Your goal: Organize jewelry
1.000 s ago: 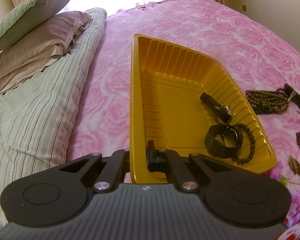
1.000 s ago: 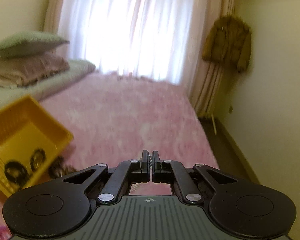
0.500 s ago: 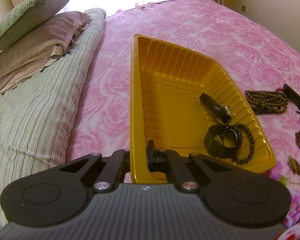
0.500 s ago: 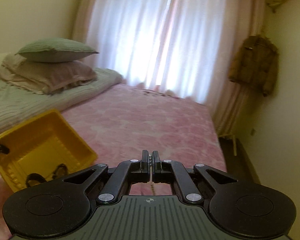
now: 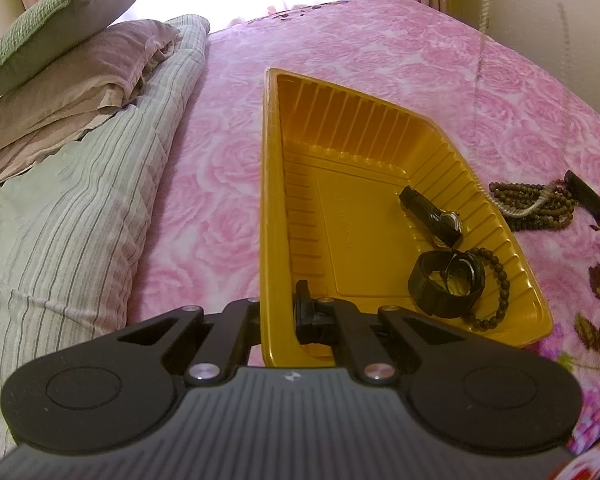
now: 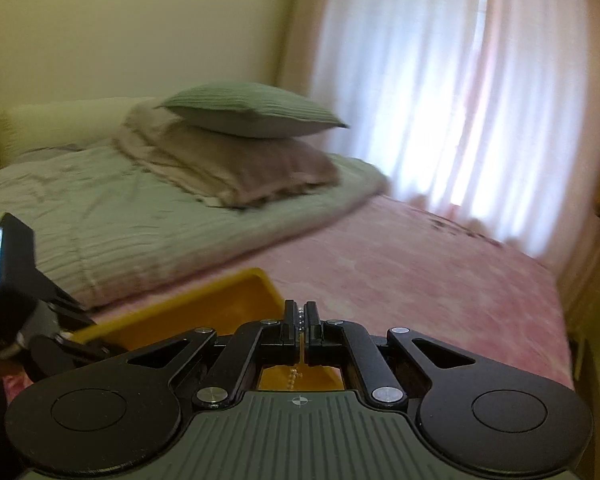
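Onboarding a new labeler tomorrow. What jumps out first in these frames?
The yellow tray on the pink floral bedspread, its near wall clamped by the left gripper. Two black watches and a dark bead bracelet lie in its right end; more brown beads sit on the bedspread beyond. The right gripper pinches a thin pearl chain above the tray.
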Demonstrator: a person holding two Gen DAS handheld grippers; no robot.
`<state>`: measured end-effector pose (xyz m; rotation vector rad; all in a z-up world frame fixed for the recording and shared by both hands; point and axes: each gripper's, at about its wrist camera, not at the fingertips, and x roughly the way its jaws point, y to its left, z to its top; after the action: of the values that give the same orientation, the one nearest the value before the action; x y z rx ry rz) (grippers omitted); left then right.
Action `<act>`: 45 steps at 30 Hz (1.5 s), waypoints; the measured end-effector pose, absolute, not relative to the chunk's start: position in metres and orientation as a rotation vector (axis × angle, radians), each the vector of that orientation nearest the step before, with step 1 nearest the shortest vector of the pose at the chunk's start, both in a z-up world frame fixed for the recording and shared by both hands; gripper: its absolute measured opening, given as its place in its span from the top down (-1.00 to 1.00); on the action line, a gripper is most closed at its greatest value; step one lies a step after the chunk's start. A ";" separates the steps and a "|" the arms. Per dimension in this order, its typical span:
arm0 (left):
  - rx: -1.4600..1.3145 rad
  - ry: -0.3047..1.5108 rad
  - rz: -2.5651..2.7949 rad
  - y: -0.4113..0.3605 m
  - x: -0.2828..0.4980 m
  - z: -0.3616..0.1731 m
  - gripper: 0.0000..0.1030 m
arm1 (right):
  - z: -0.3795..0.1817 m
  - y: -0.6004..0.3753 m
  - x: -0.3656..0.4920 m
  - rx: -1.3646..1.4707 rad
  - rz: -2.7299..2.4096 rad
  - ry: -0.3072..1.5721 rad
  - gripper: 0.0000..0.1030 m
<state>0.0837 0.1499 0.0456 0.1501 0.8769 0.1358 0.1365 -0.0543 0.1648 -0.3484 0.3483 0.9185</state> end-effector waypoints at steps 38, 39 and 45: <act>0.140 0.874 0.138 0.152 0.085 0.046 0.94 | 0.121 -0.025 0.164 -0.245 1.021 0.541 0.59; 0.140 0.875 0.138 0.152 0.085 0.046 0.94 | 0.121 -0.032 0.164 -0.224 1.009 0.541 0.43; 0.139 0.875 0.140 0.152 0.085 0.045 0.94 | 0.106 -0.099 0.167 -0.097 0.866 0.580 -0.05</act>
<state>0.0851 0.1516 0.0448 0.1388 0.8745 0.1403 0.1666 -0.0986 0.1057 -0.0968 0.5802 0.8663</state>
